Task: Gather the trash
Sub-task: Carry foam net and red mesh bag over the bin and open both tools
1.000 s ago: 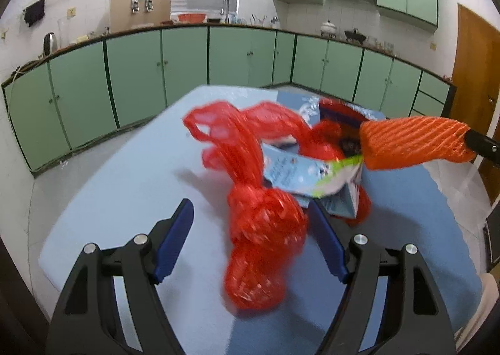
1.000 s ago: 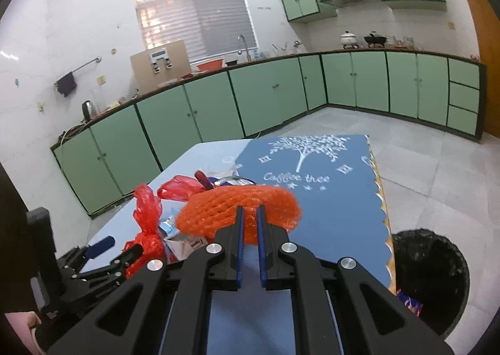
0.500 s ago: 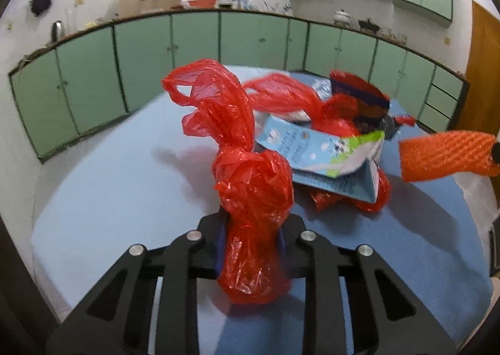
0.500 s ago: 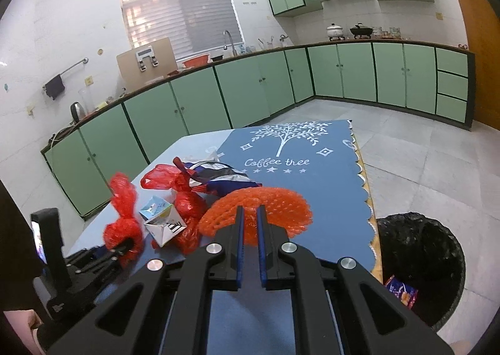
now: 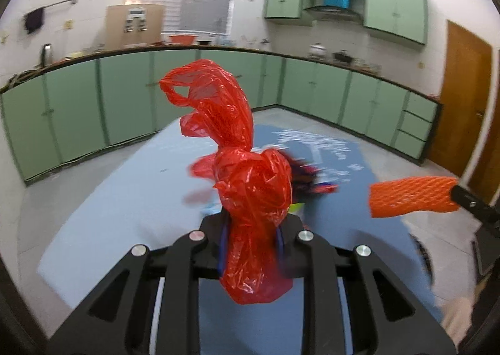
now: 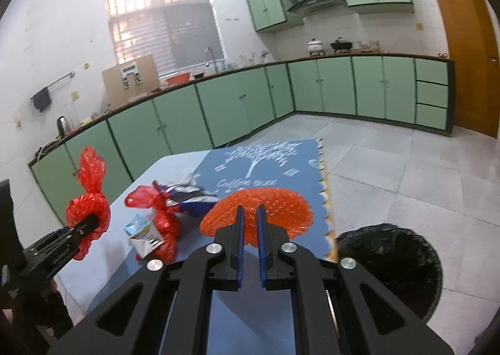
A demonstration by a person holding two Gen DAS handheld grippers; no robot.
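Observation:
My left gripper [image 5: 251, 230] is shut on a crumpled red plastic bag [image 5: 247, 173] and holds it above the blue table [image 5: 131, 198]; the bag also shows at the left of the right wrist view [image 6: 89, 208]. My right gripper [image 6: 250, 214] is shut on an orange foam net [image 6: 272, 202], which shows in the left wrist view [image 5: 412, 195] at the right. On the table lie a second red bag [image 6: 164, 220], a small milk carton [image 6: 142, 231] and a dark striped wrapper [image 6: 190, 195].
A black-lined trash bin [image 6: 393, 264] stands on the tiled floor beside the table's right edge. A dark blue mat with a white tree print [image 6: 265, 167] covers the table's far half. Green cabinets [image 6: 243, 108] line the walls. A wooden door [image 6: 462, 42] is at right.
My left gripper closed on the red bag and lifted it off the table, leaving the carton and second bag behind. My right gripper carried the orange net to the right, toward the bin.

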